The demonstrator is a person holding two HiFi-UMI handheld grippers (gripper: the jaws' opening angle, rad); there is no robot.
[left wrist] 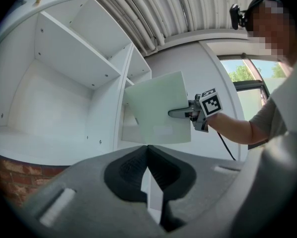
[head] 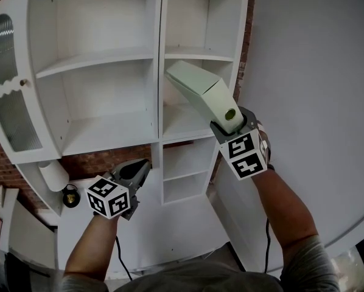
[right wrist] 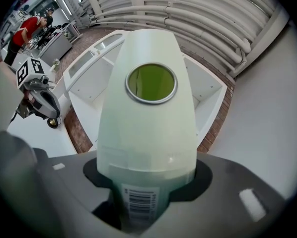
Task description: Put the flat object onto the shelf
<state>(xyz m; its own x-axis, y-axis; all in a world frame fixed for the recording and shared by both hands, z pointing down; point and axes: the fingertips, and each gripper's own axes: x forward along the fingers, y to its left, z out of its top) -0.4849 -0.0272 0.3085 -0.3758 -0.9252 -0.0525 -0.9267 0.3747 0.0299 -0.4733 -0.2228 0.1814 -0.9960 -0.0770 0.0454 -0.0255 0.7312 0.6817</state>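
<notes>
The flat object is a pale green board with a round hole near its handle end. My right gripper is shut on that end and holds it out level toward the white shelf unit. The board's far edge hangs in front of the right column, above its middle shelf board, without touching it. In the right gripper view the board fills the space between the jaws, barcode label at the base. The left gripper view shows the board side-on. My left gripper is lower left, shut with nothing in it.
A glazed cupboard door stands open at the left of the shelf unit. Brick wall shows below the shelves, with a white cylinder and a small dark object beside it. A plain white panel rises on the right.
</notes>
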